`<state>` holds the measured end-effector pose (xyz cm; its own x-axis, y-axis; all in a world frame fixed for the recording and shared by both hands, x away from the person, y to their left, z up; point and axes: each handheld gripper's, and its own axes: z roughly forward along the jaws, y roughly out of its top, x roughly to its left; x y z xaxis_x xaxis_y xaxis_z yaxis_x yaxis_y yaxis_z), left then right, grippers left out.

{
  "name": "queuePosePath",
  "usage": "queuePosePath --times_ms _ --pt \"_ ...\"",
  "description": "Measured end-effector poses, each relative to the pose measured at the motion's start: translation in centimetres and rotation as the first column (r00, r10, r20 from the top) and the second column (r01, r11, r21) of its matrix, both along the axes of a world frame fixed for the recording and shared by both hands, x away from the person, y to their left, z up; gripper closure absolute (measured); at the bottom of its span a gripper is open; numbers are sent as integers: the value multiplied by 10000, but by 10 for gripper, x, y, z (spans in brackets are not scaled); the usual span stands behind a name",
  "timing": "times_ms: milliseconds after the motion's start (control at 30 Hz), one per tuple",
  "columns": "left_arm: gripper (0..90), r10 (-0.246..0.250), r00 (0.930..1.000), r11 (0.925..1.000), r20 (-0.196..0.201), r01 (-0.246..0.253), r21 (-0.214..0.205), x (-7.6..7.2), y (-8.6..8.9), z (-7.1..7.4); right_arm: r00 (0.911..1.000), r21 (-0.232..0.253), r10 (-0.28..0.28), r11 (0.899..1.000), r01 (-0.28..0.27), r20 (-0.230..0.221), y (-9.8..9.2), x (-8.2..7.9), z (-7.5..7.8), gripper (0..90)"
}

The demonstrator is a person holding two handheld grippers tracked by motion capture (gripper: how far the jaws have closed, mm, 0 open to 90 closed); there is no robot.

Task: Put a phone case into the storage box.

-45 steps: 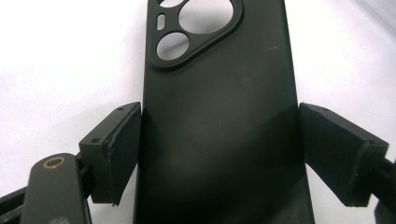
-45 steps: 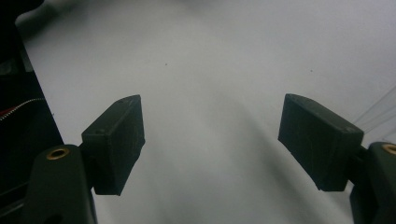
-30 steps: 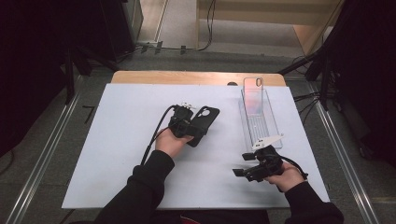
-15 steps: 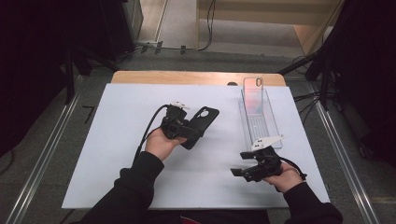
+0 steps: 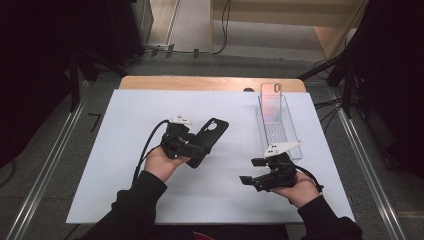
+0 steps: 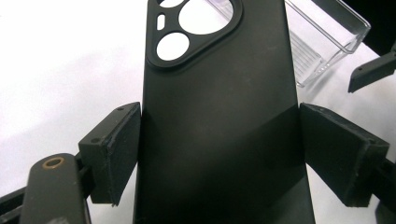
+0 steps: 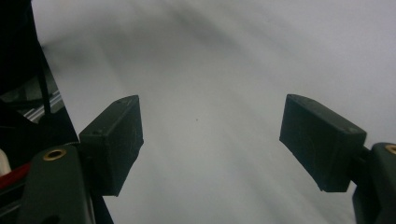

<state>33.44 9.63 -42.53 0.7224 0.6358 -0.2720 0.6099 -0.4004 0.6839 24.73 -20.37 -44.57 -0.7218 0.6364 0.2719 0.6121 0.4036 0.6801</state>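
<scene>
Black rubber pads of the left claw (image 6: 219,154) clamp the long edges of a matte black phone case (image 6: 219,116), which in the high view (image 5: 207,141) points away from the person toward a clear plastic tray (image 5: 277,125) at the far right of the table. Compared with a second ago, the left claw (image 5: 192,148) has carried the case a little up and to the left, off the sheet, its far end tilting upward, a sign, by the look of it, that the case is lifted and on its way rather than set down. The right claw (image 5: 248,171) is released, its two pads (image 7: 114,140) standing well apart with nothing between them, held just above the table near the tray's front end; it has risen slightly over the same second and looks ready to help steady or receive the case. A second, pale translucent case (image 5: 272,102) stands upright at the tray's far end. Underneath lies a white sheet (image 5: 125,190) spread over a wooden table (image 5: 200,83), flanked by metal rails (image 5: 45,170) on a grey floor, with dark equipment and cables in the shadowed room beyond.
</scene>
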Motion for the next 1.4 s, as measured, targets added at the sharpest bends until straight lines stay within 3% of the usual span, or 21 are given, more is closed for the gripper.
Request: queuePosePath --times_ms 267,400,567,900,1267,1400 --pt "163 376 9992 9992 117 -377 100 -14 5 -7 9993 262 -212 9994 220 -322 8 8 11 196" --pt "163 671 9977 9977 135 -671 -61 -20 7 -11 9977 527 -457 9974 484 -510 11 13 17 196" --pt "162 1023 9937 9947 449 -1018 -142 -28 8 -16 9969 575 -539 9967 572 -567 18 21 23 188" --pt "160 1776 9816 9828 702 -1732 -647 -38 8 -24 9940 745 -845 9932 897 -698 31 38 35 188" --pt "160 2199 9635 9737 1527 -2072 -945 -49 3 -29 9909 1037 -1058 9880 1143 -836 44 54 40 189" --pt "160 2452 9534 9675 1758 -2291 -1071 -51 3 -30 9912 1122 -1071 9870 1155 -783 49 59 41 189"
